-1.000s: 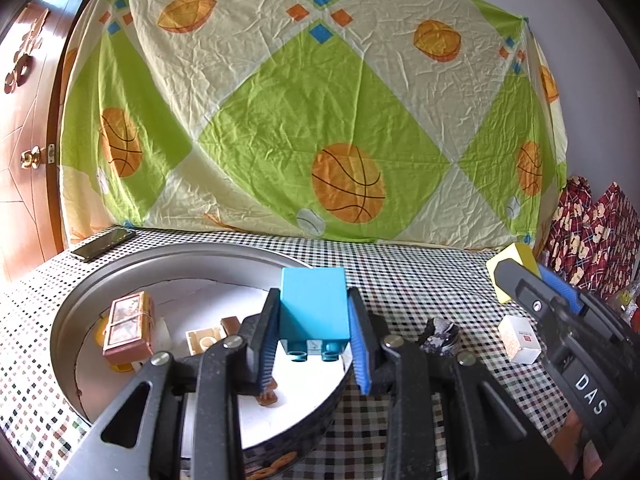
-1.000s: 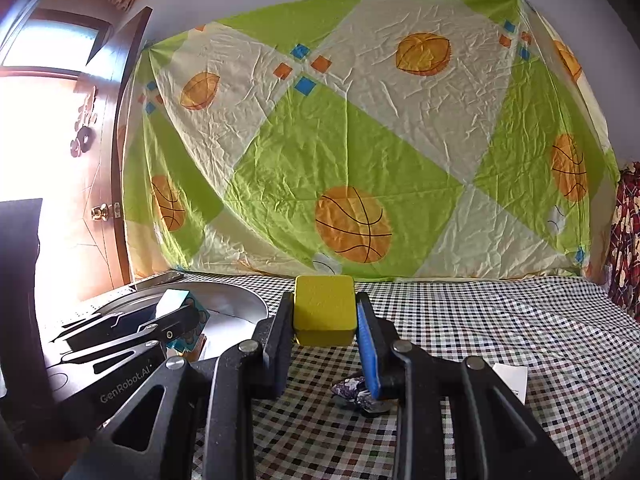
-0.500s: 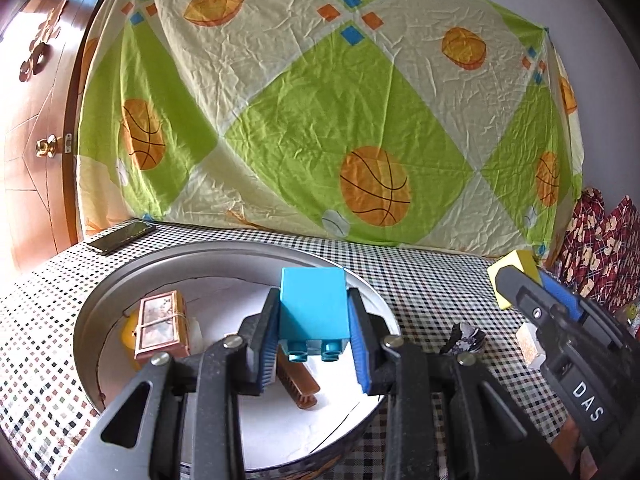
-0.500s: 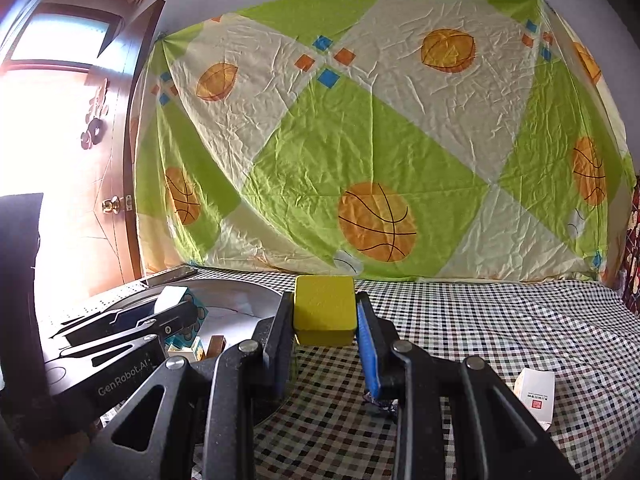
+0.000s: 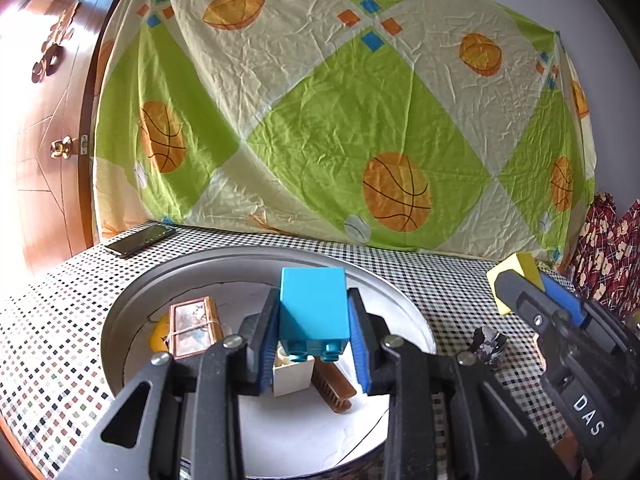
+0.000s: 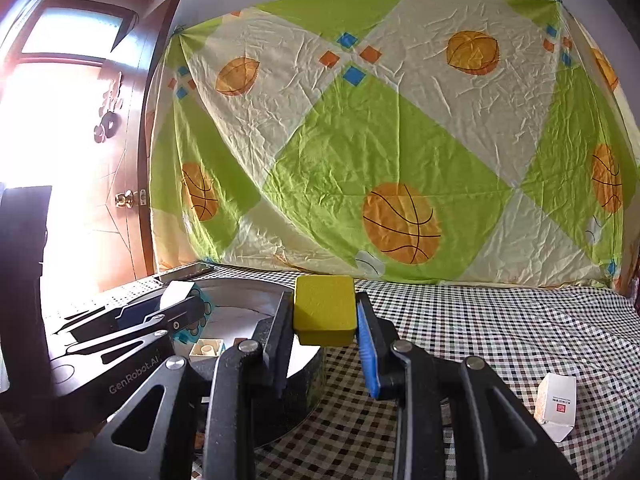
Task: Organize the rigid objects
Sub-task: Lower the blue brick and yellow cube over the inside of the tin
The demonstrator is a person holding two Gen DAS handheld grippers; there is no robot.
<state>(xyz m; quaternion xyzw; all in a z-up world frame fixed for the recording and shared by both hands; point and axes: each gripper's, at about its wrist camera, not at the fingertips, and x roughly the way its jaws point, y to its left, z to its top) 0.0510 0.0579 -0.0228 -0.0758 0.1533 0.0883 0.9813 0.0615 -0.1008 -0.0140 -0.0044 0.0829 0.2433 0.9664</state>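
My left gripper is shut on a blue toy brick and holds it above the round metal tin. Inside the tin lie a small framed box, a yellow piece, a white brick and a brown comb. My right gripper is shut on a yellow block, just right of the tin's rim. From the left wrist view the yellow block shows at the far right. The blue brick in the left gripper shows at the left of the right wrist view.
A dark crumpled piece and a small white carton lie on the checkered tablecloth right of the tin. A phone rests at the back left. A patterned sheet hangs behind, and a wooden door stands at left.
Both grippers have slid left across the table with their blocks. The blue brick now hangs over the tin's middle, and the yellow block has come up to the tin's right rim.
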